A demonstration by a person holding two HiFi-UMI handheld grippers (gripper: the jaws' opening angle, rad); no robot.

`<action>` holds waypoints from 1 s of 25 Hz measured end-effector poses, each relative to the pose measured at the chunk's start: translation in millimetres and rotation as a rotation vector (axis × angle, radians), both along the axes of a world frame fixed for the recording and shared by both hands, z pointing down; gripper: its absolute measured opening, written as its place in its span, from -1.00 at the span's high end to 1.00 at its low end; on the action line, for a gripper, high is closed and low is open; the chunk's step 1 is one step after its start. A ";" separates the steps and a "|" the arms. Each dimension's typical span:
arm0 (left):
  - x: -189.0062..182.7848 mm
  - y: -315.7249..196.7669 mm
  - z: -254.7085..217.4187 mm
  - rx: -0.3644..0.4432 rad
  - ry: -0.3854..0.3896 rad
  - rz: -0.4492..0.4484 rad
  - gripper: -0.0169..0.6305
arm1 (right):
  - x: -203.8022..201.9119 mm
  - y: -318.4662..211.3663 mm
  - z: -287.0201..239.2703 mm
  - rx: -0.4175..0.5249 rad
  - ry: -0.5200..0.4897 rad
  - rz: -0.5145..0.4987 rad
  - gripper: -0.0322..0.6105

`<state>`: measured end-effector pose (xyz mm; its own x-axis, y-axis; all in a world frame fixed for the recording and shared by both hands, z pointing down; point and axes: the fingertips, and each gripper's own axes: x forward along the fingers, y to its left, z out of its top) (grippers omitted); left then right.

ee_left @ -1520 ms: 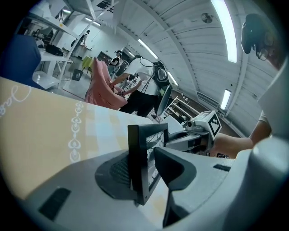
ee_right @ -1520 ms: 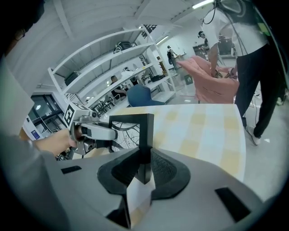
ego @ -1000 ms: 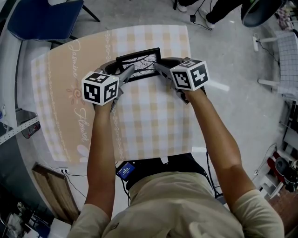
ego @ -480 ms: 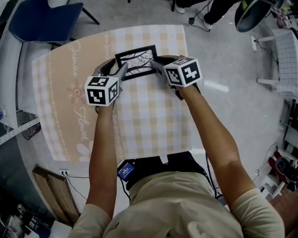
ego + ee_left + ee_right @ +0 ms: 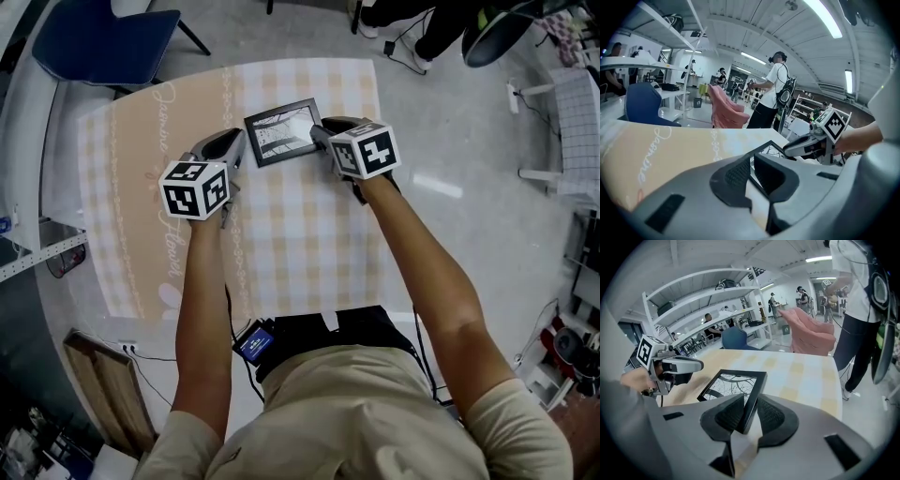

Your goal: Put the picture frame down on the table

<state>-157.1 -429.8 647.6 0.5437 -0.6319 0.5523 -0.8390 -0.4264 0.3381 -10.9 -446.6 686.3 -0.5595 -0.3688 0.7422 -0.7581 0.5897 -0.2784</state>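
Since 1.0 s ago: picture frame (image 5: 281, 132) has gone from steeply tipped, its top leaning toward the person, to lying close to flat. It now shows smaller and squarer in the head view. Both grippers have dropped with it, and the left gripper (image 5: 238, 147) has drawn outward, so that its tips now meet only the frame's left edge.

Position: frame sits at the far middle of the desk (image 5: 300, 234), on the checked part of the cloth, between the two grippers.

Left jaws: set narrow. In the left gripper view the frame's edge runs into the slit between the pads, and pale cloth shows through the gap below. Read as a shallow hold at the very edge.

Right gripper (image 5: 318, 133): jaws closed on the frame's right bar, one pad on each side, bar well in between them. Right gripper view shows the frame's far corner down at the cloth. Whether the near edge is fully seated, cannot tell.

Judgement: lowering is all but done. What remains is to settle the held edges and part both jaws. The shallow left hold could let that side drop first, so release should be gentle.
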 end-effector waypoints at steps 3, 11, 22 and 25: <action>-1.6 4.2 -16.3 0.014 0.015 -0.005 0.87 | 1.5 2.2 -12.6 0.015 -0.005 -0.003 0.63; 2.9 19.3 -76.2 0.085 0.019 0.011 0.92 | 10.3 10.3 -64.6 0.068 -0.052 -0.016 0.65; 14.8 82.4 -187.6 0.229 -0.005 0.037 0.93 | 18.8 56.8 -205.8 0.266 -0.203 -0.094 0.76; 20.9 109.7 -221.9 0.288 -0.014 0.046 0.93 | 23.1 82.4 -248.2 0.329 -0.244 -0.127 0.80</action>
<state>-136.2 -320.0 425.7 0.5691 -0.7384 0.3618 -0.8202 -0.5411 0.1858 12.3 -364.2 438.1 -0.7604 -0.4810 0.4363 -0.6090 0.7614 -0.2220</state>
